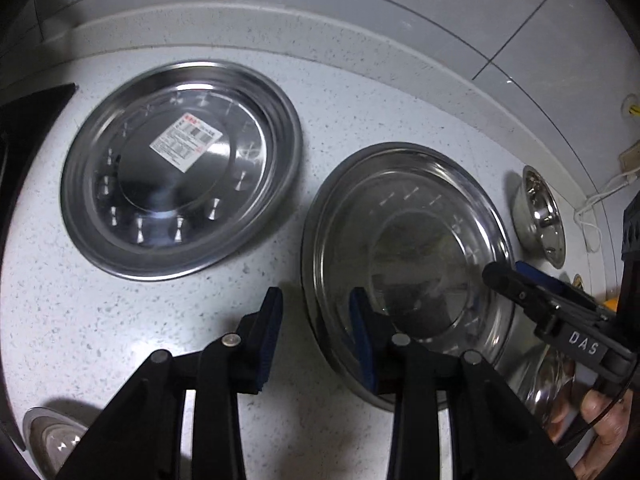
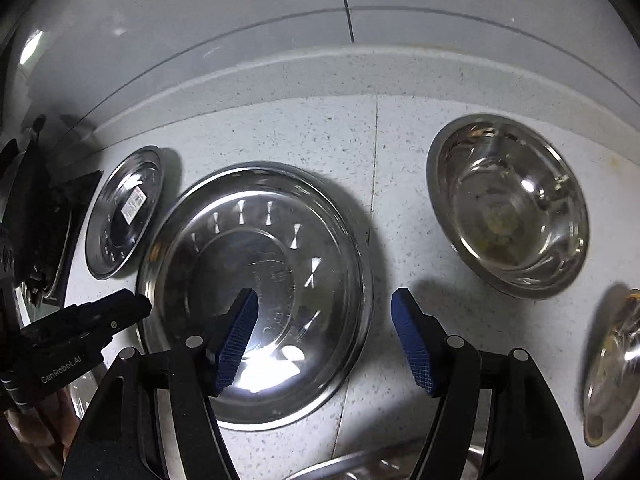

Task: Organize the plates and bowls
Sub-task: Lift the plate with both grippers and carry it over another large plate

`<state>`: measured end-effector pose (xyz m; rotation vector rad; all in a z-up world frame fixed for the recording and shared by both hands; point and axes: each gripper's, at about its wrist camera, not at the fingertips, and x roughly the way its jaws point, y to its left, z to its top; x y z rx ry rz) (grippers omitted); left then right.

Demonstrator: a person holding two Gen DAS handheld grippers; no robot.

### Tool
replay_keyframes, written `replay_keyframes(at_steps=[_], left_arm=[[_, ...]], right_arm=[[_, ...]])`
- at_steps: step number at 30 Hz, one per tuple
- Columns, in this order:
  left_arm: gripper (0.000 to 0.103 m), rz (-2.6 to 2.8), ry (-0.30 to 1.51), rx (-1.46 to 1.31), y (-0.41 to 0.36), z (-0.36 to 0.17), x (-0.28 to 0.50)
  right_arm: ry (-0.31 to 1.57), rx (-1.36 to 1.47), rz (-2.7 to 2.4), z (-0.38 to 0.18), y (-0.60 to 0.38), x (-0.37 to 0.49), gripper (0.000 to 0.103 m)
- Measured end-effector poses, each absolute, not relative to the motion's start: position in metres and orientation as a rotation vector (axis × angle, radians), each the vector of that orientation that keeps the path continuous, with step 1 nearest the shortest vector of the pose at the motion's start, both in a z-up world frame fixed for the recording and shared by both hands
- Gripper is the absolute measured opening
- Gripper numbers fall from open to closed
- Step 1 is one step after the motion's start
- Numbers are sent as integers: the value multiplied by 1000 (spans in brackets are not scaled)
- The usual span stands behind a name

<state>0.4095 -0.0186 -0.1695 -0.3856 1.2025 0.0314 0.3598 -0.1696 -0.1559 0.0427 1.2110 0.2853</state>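
Two hand-held tools hang over a speckled white surface [image 1: 120, 340] strewn with stainless-steel dishes. Nearest the left wrist camera, the left tool [image 1: 316, 320] has its blue-padded fingers apart and clamped on nothing; they straddle the near-left rim of an unlabelled steel plate [image 1: 408, 264], one pad over bare stone, the other over the plate's lip, though whether that pad touches the metal cannot be told. The right tool [image 2: 324, 336] likewise stands open and empty-handed, its left pad above the plate's well and its right pad over the surface just beside the plate's right rim. A hand [image 1: 600, 432] grips the right tool's handle at the lower right of the left camera's view.

Beyond the left tool, toward the surface's back edge, a second steel plate [image 1: 180, 168] lies flat and well apart from the first, a white printed label [image 1: 186, 142] stuck near its centre. To the right of the unlabelled plate sits a steel bowl [image 2: 508, 208], upright and clear of it. Another steel dish [image 2: 612, 368] shows at the right border of the right camera's view, only partly in view. A raised stone backsplash [image 2: 320, 76] runs along the back edge beneath grey wall tiles [image 2: 240, 0].
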Motion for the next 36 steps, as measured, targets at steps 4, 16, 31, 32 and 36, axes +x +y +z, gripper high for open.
replay_keyframes(at_steps=[4, 16, 31, 32, 36], left_arm=[[33, 31, 1173, -378, -20, -170, 413], [8, 45, 1153, -450, -8, -171, 406], [8, 27, 1045, -512, 21, -104, 319], [8, 29, 1039, -513, 26, -99, 308], [8, 38, 1014, -510, 44, -79, 267]], right_arm=[[1229, 42, 289, -166, -170, 364, 51], [1172, 10, 264, -162, -183, 356, 10], [1042, -7, 331, -104, -178, 300, 10], [1032, -13, 343, -98, -174, 292, 10], [998, -17, 393, -81, -154, 258, 10]])
